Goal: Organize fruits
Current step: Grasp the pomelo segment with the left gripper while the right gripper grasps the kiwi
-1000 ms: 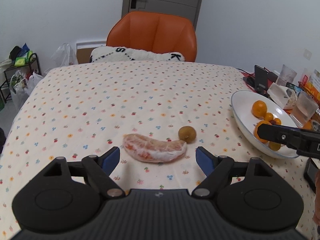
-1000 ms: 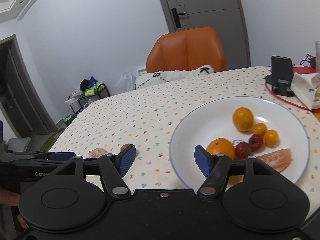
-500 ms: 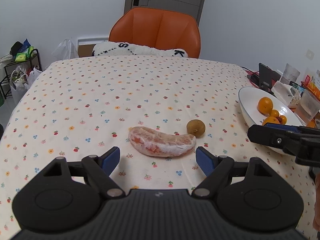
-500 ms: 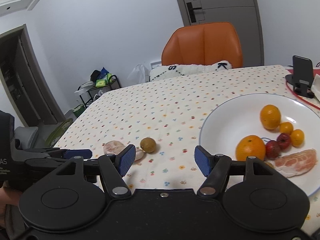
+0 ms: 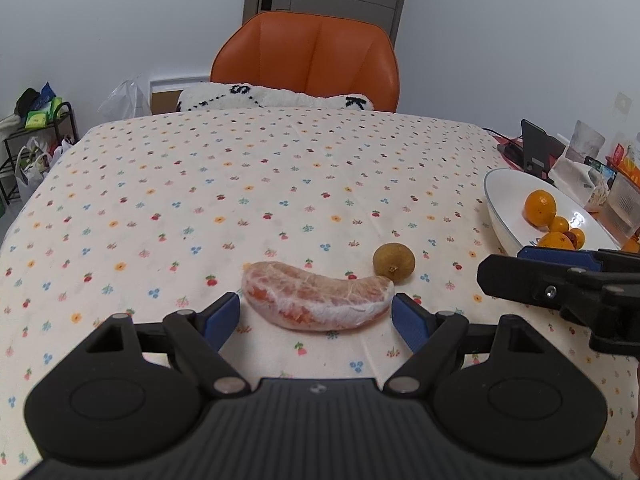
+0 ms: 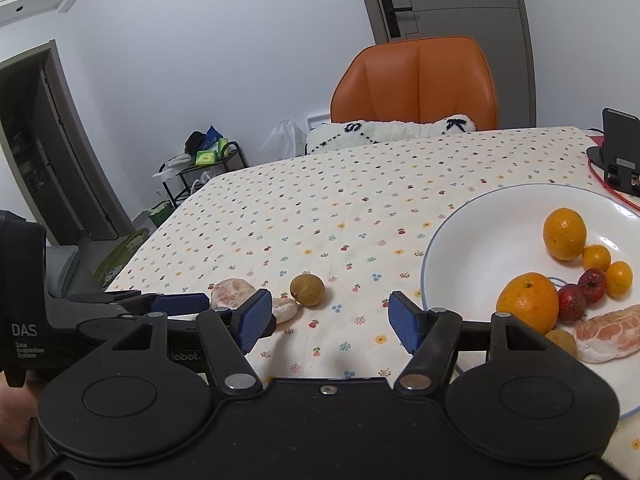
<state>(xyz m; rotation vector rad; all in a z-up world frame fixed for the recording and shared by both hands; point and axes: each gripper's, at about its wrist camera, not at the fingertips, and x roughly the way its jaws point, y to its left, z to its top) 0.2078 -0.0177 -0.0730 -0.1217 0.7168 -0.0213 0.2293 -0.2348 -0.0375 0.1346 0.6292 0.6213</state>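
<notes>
A peeled pomelo segment (image 5: 318, 299) lies on the flowered tablecloth, between the fingers of my open left gripper (image 5: 316, 316), which do not touch it. A small brown round fruit (image 5: 394, 261) sits just right of and behind it. In the right wrist view the same pomelo segment (image 6: 234, 294) and brown fruit (image 6: 307, 289) lie left of a white plate (image 6: 460, 240) that holds oranges, small red fruits and another pomelo piece (image 6: 608, 334). My right gripper (image 6: 330, 320) is open over bare cloth between the brown fruit and the plate.
An orange chair (image 5: 308, 60) with a white cushion stands at the table's far edge. A phone stand (image 5: 536, 146), glasses and packets crowd the right side behind the plate (image 5: 508, 200). A shelf rack (image 5: 28, 140) with bags stands on the floor at left.
My left gripper has come forward so its fingers now flank the pomelo segment. My right gripper has swung left, away from the plate and toward the brown fruit.
</notes>
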